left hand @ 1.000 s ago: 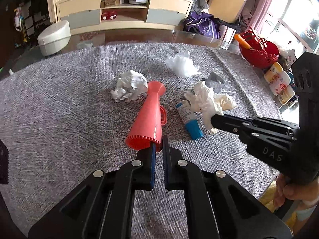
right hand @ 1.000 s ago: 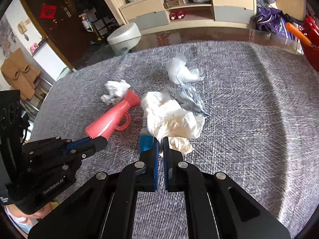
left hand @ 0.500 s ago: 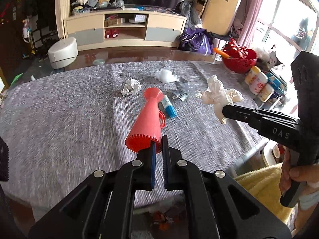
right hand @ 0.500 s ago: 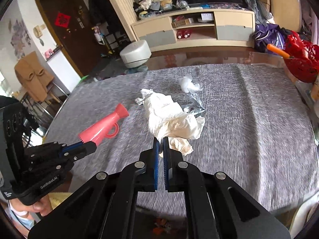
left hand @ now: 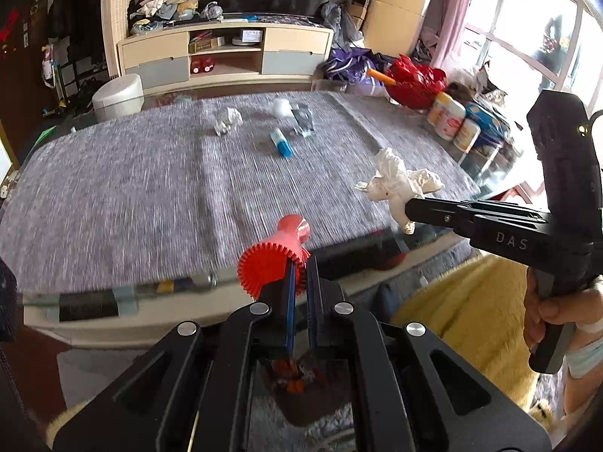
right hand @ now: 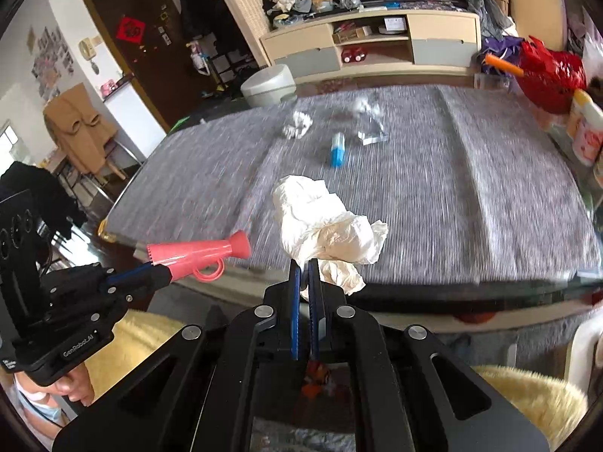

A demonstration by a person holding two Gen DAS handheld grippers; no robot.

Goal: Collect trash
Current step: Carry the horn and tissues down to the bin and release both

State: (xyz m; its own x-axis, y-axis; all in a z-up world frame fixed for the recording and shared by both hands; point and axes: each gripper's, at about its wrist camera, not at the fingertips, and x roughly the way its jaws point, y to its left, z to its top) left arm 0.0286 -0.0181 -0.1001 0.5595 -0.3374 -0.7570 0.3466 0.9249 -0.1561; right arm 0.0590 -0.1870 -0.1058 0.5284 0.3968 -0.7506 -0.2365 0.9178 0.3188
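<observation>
My left gripper [left hand: 299, 263] is shut on the ribbed rim of a red toy horn [left hand: 277, 254], held in the air over the table's near edge; the horn [right hand: 199, 254] also shows in the right wrist view. My right gripper [right hand: 304, 263] is shut on a crumpled white tissue wad [right hand: 324, 226], lifted above the grey tablecloth [right hand: 471, 196]; the wad [left hand: 399, 182] hangs to the horn's right. Left on the cloth far off are a blue-and-white tube [left hand: 282, 143], a small paper ball [left hand: 228, 120], a white fluffy wad [left hand: 282, 107] and a clear wrapper [left hand: 304, 120].
A bin with colourful scraps [left hand: 297, 376] sits on the floor below both grippers. Red basket [left hand: 412, 81] and several cans [left hand: 452, 120] stand at the table's right end. Yellow fluffy seat covers [left hand: 463, 312] flank the near edge. A TV cabinet [left hand: 226, 56] lines the far wall.
Both grippers have pulled back from the table middle toward its near edge and risen, carrying the horn and the tissue wad. The blue tube, earlier under the wad, now lies uncovered on the cloth.
</observation>
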